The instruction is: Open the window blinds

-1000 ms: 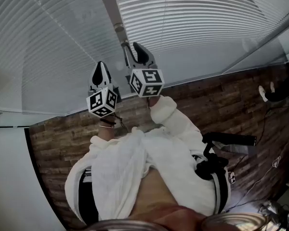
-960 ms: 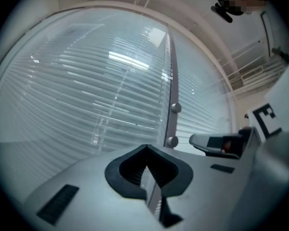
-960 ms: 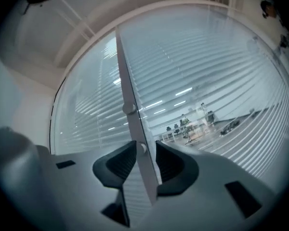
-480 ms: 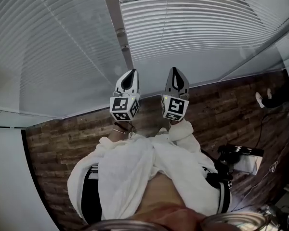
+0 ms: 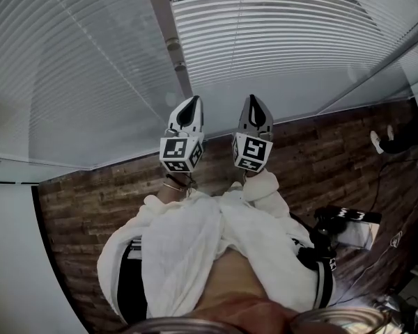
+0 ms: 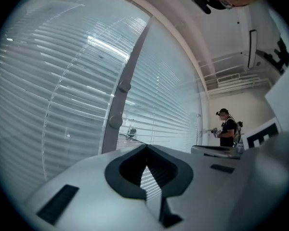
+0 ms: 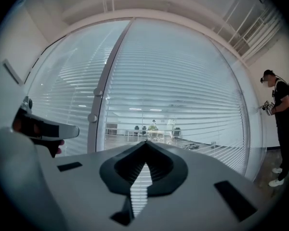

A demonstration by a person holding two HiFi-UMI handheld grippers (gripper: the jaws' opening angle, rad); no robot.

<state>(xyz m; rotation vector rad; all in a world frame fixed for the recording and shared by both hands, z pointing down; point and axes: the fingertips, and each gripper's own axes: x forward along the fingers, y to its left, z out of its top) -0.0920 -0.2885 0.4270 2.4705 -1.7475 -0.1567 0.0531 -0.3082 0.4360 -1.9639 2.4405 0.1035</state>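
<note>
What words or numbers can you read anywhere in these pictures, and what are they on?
No words or numbers can be read anywhere.
Left cube, on the left gripper: black-and-white square markers only, no letters.
Right cube, on the right gripper: the same kind of markers.
White tag at the right of the head view: too small to read.

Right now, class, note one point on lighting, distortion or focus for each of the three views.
Head view: wide-angle lens bows the window blinds into arcs, floor dim beside them. Left gripper view: black round vignette, the left gripper looms soft and near. Right gripper view: blinds backlit and bright, the person at the edge dark.
</note>
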